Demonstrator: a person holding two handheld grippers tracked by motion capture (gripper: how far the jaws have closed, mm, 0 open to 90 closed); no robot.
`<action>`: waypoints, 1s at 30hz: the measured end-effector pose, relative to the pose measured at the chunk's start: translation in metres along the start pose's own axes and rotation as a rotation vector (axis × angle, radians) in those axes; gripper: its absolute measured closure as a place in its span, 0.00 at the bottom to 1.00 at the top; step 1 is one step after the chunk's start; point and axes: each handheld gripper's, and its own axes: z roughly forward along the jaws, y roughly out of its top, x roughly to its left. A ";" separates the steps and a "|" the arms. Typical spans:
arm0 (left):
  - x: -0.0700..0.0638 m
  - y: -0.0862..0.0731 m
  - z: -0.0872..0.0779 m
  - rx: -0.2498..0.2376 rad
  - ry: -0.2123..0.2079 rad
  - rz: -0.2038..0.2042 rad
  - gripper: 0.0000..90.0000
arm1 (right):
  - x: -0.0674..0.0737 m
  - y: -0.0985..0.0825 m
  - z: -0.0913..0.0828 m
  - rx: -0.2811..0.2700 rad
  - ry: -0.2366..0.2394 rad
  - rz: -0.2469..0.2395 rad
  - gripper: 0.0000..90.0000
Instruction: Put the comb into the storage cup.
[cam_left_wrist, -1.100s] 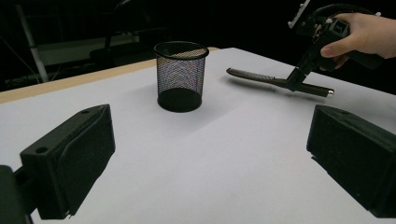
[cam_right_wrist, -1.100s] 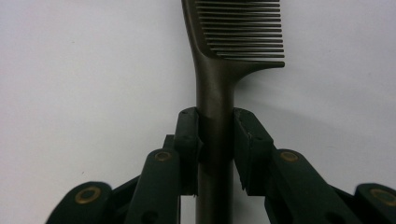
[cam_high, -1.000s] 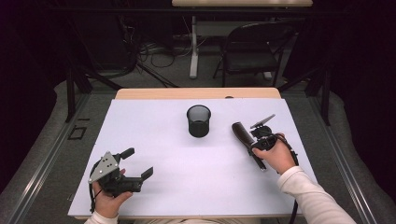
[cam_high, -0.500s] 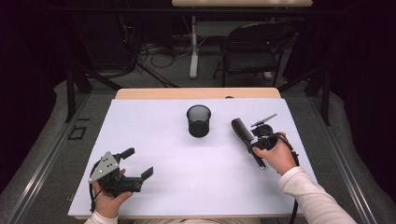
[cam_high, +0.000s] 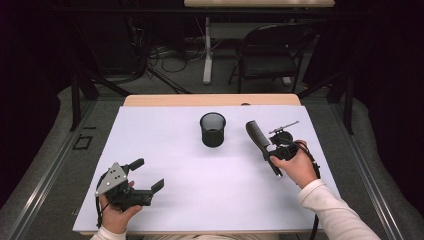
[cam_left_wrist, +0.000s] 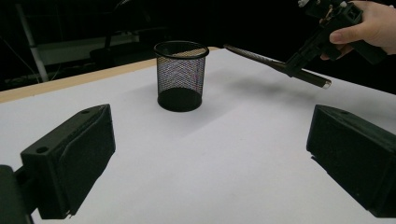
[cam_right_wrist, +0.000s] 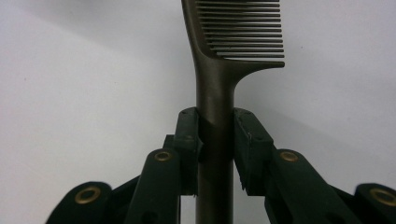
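The right tongs (cam_right_wrist: 217, 140) clamp the handle of a dark comb (cam_right_wrist: 224, 70), held above the white tabletop (cam_high: 175, 150) just right of a black mesh pen cup (cam_high: 213, 129). The left tongs (cam_high: 149, 174), spread wide and holding nothing, rest near the front-left corner.

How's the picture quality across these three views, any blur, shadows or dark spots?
High view: the white table is evenly lit, the room behind falls dark. Left gripper view: the mesh cup is sharp and casts a soft shadow; the near jaws look slightly soft. Right gripper view: the comb is crisp, with the top left corner shaded.
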 end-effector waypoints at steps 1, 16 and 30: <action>0.000 0.000 0.000 0.000 0.000 0.000 0.01 | 0.000 0.000 -0.001 -0.002 -0.001 -0.002 0.81; 0.000 0.000 0.000 0.000 -0.003 0.002 0.01 | 0.009 0.001 -0.012 -0.100 0.016 -0.032 0.81; 0.000 0.000 0.000 0.000 -0.005 0.002 0.01 | 0.033 0.003 -0.022 -0.151 0.072 -0.074 0.81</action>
